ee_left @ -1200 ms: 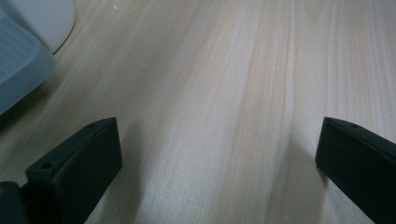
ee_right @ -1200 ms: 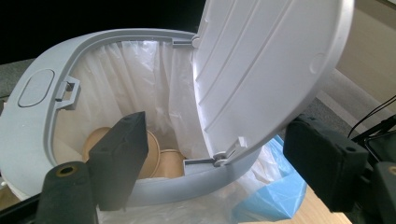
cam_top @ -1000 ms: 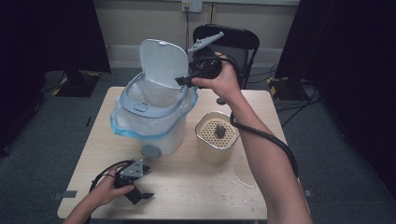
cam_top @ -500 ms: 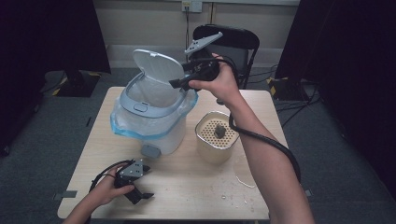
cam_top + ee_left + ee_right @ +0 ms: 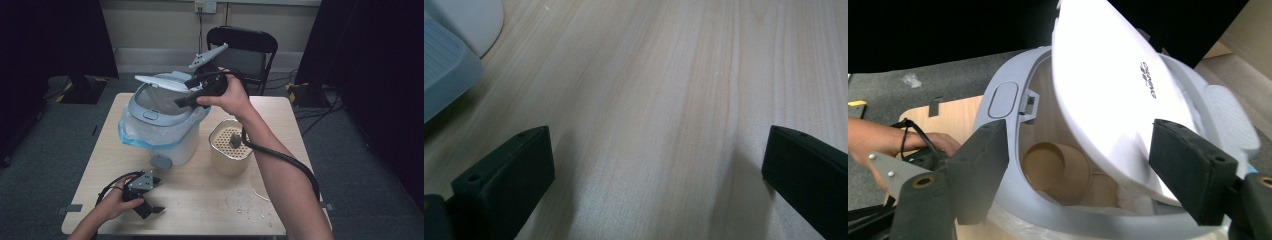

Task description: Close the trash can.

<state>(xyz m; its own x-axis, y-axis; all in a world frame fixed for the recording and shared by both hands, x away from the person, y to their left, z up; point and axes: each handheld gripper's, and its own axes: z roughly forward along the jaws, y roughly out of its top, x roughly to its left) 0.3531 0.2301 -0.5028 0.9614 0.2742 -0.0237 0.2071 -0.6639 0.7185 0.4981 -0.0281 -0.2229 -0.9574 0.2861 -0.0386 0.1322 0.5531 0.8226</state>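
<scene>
Nearest the person, the left gripper point(image 5: 145, 200) rests idle on the pale wooden table point(image 5: 210, 200), its jaws wide apart over bare wood. Beyond it, at the table's far left, stands the grey-and-white plastic bin point(image 5: 160, 130) with its blue liner. Above the bin, the right gripper point(image 5: 1088, 165), jaws apart and clamping nothing, presses the white hinged lid point(image 5: 1113, 95) downward. A steady, centred push should probably seat the lid squarely on the rim.
</scene>
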